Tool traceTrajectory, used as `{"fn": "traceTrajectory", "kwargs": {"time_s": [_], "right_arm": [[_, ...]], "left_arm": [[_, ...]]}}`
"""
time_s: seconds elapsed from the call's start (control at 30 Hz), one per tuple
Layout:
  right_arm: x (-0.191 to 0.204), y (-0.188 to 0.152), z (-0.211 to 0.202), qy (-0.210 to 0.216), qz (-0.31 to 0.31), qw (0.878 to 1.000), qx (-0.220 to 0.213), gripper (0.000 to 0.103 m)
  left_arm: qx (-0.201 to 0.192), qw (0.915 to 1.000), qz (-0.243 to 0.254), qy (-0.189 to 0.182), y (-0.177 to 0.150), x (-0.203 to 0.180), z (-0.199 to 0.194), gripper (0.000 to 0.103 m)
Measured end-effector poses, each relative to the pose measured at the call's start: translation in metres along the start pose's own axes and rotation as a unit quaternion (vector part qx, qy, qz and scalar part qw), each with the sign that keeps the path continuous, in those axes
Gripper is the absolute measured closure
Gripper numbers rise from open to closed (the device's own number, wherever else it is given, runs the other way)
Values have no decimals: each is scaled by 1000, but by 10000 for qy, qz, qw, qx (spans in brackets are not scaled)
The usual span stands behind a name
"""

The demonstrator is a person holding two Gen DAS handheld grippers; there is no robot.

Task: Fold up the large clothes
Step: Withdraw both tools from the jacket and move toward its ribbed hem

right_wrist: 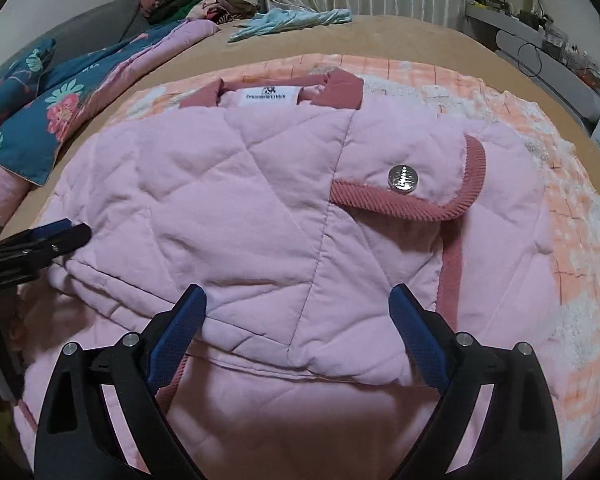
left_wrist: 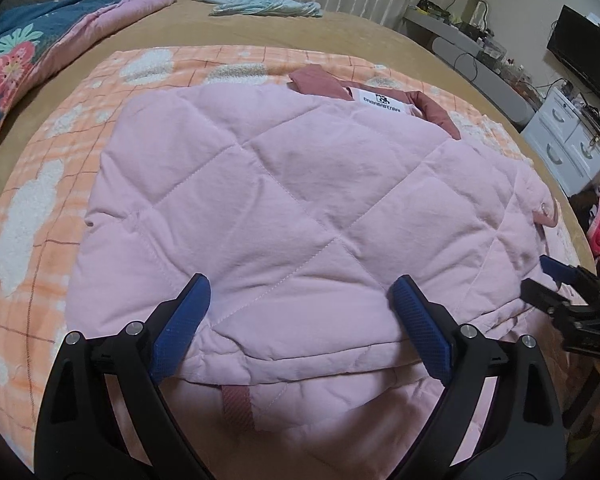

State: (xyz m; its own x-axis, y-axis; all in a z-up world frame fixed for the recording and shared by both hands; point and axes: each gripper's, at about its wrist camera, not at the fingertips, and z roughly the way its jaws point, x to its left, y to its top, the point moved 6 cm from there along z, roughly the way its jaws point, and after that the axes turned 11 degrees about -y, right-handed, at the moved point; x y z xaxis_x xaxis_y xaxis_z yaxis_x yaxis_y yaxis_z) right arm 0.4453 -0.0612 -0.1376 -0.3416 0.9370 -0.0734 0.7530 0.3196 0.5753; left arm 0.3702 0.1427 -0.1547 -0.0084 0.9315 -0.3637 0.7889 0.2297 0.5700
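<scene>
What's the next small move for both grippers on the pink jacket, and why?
Probably lower and close both on the near folded edge. The left gripper and right gripper are open, empty, over the pink jacket, whose collar label lies at the far end.

One pink quilted jacket [left_wrist: 284,208], one checked blanket [left_wrist: 32,216], one floral quilt [left_wrist: 16,52], two grippers.

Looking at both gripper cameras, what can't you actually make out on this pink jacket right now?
- Pink jacket sleeves: folded under, both views.
- Near hem: cut off by the lower edge and hidden behind the left gripper and right gripper.
- White label lettering: too small, right view.
</scene>
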Motion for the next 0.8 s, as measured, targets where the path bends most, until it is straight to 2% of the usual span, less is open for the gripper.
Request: {"fn": "traceTrajectory", "kwargs": {"time_s": [0.37, 0.43, 0.5, 0.8], "right_arm": [[-8, 4, -8, 343, 393, 9986, -49, 10], [-11, 6, -13, 424, 514, 9978, -54, 9], [-15, 8, -19, 516, 660, 9965, -63, 9], [-16, 13, -50, 435, 605, 9966, -358, 6]], "left_arm": [[110, 9999, 59, 88, 1, -7, -11, 15], [132, 9998, 87, 132, 2, -10, -15, 10], [167, 9996, 105, 191, 2, -12, -17, 10], [154, 9997, -44, 191, 6, -20, -33, 9]]}}
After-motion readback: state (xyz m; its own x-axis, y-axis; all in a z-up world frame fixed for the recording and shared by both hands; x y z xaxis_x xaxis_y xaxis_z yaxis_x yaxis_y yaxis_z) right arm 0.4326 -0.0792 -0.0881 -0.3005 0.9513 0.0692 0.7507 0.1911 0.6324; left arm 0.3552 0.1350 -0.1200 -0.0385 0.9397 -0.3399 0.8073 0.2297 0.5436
